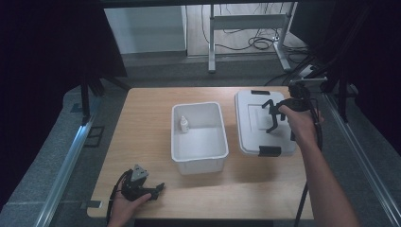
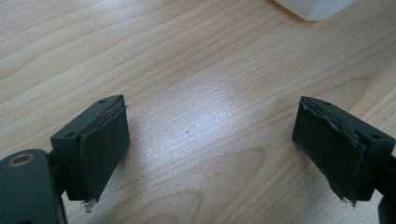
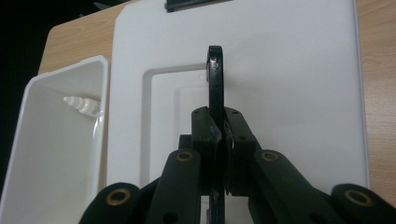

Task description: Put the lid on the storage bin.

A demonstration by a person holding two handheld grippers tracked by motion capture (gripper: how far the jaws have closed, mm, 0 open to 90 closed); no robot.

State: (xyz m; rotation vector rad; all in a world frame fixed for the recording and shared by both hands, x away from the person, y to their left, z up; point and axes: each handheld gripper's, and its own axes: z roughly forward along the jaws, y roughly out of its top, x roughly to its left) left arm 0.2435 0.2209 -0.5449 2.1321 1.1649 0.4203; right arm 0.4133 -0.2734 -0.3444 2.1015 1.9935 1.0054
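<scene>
Grey floor [image 1: 156, 71], metal desk frame [image 1: 246, 28], tangled cables [image 1: 257, 43] behind.

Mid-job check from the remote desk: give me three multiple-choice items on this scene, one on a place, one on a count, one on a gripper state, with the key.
1. Where is the small white bottle?
A. inside the open white bin
B. on the white lid
C. between the left gripper's jaws

2. How many black latches show on the lid in the high view?
A. none
B. two
C. four

3. What is the right gripper doing?
A. hanging open above the bin
B. shut on the lid's black handle
C. shut on the bottle

Key: 1 A, the bottle lies near the bin's far left wall. 2 B, one latch at the far edge, one at the near edge. 3 B, the right gripper view shows the pads pressed on the thin black handle, while the left gripper rests open on the table.
</scene>
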